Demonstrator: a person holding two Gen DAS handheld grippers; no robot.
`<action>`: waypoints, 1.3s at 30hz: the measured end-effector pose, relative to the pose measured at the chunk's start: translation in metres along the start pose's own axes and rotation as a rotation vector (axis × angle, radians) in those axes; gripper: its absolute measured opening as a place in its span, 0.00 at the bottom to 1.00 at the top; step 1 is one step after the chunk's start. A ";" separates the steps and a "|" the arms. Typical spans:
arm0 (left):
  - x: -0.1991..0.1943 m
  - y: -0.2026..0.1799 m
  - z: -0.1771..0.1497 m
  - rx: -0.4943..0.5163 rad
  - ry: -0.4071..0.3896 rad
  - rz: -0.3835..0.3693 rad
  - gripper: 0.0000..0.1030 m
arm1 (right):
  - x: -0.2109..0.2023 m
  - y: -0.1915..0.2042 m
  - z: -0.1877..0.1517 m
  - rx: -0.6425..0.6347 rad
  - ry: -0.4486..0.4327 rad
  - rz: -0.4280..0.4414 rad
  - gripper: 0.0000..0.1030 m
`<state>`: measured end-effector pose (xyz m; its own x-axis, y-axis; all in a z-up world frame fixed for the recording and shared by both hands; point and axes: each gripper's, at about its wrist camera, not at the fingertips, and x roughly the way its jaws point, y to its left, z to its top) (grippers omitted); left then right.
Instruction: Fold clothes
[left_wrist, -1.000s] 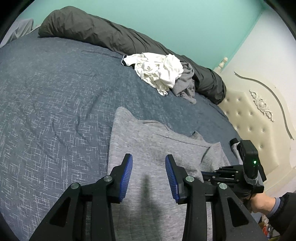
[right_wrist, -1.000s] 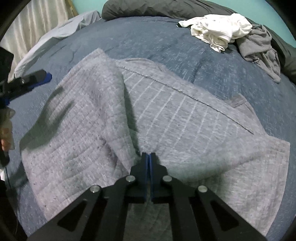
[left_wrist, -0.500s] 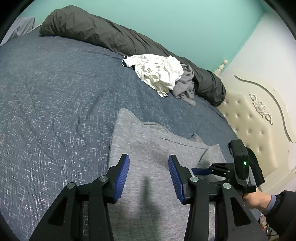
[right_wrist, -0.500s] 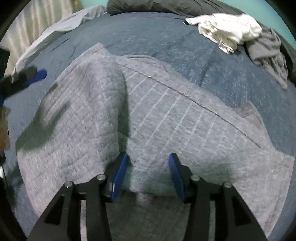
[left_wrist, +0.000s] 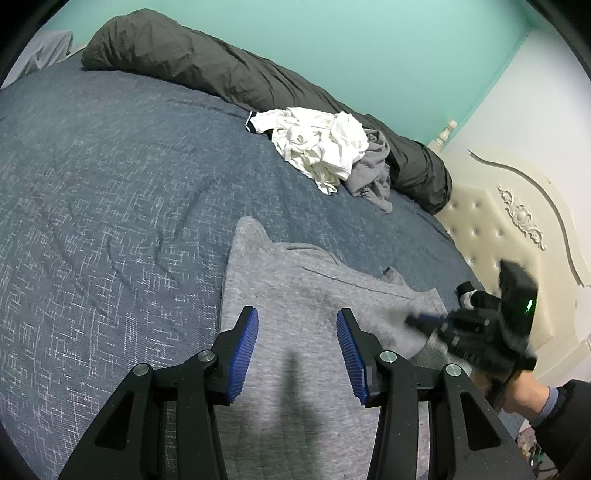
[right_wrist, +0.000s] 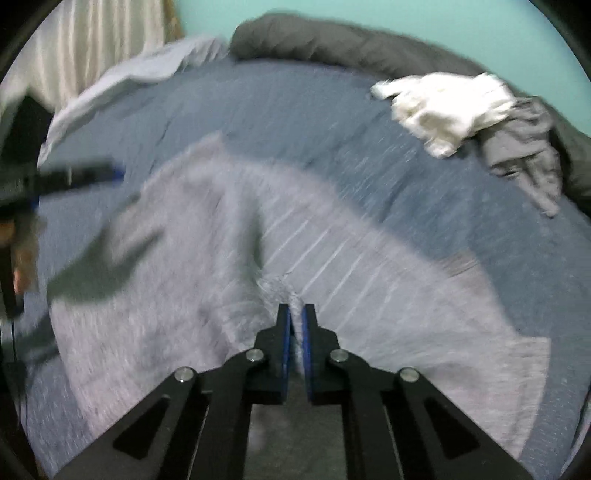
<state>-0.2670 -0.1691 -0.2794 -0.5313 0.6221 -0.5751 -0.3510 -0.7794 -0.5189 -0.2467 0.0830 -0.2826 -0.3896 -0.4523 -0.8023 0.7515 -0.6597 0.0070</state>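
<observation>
from my left wrist camera, my left gripper (left_wrist: 297, 345) hangs over the grey knit garment (left_wrist: 295, 291), its blue pads (left_wrist: 243, 350) spread wide with nothing between them. the garment lies flat on the blue-grey bedspread (left_wrist: 110, 221), partly folded, with one corner peaking toward the far side of the bed. beyond the garment, toward the teal wall (left_wrist: 369, 55), a crumpled white garment (left_wrist: 317, 144) sits touching a bunched grey one (left_wrist: 373, 173), both against the dark rolled duvet (left_wrist: 240, 77) that runs along the far edge of the bedspread. to the right of the grey knit garment my right gripper (left_wrist: 424, 321) shows blurred, at the garment's right edge, a green light on its body; from here i cannot tell how its jaws stand. behind it rises the cream tufted headboard (left_wrist: 509, 236).

from my right wrist camera, which is smeared by motion, my right gripper (right_wrist: 295, 332) has its jaws drawn almost together, pinching a raised ridge of the grey knit garment (right_wrist: 332, 266). the cloth puckers up right at the pads (right_wrist: 284, 339). the garment spreads to both sides of the pinch over the bedspread (right_wrist: 277, 110). my left gripper (right_wrist: 81, 173) shows as a dark blur to the left of the garment, casting a shadow on it. the white garment (right_wrist: 447, 107) and the bunched grey one (right_wrist: 524, 147) lie well beyond the knit garment, by the duvet (right_wrist: 351, 40).
</observation>
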 end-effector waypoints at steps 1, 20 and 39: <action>0.000 0.000 0.000 -0.001 0.000 0.002 0.47 | -0.003 -0.005 0.005 0.018 -0.019 -0.016 0.05; 0.030 0.033 -0.009 -0.053 0.101 0.046 0.47 | 0.017 -0.077 0.029 0.260 -0.038 -0.164 0.38; 0.054 0.035 0.016 0.003 0.133 0.037 0.46 | -0.005 -0.177 -0.055 0.391 0.106 -0.289 0.38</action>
<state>-0.3203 -0.1644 -0.3187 -0.4369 0.5968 -0.6730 -0.3352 -0.8023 -0.4939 -0.3477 0.2352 -0.3125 -0.4813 -0.1679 -0.8604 0.3569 -0.9340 -0.0174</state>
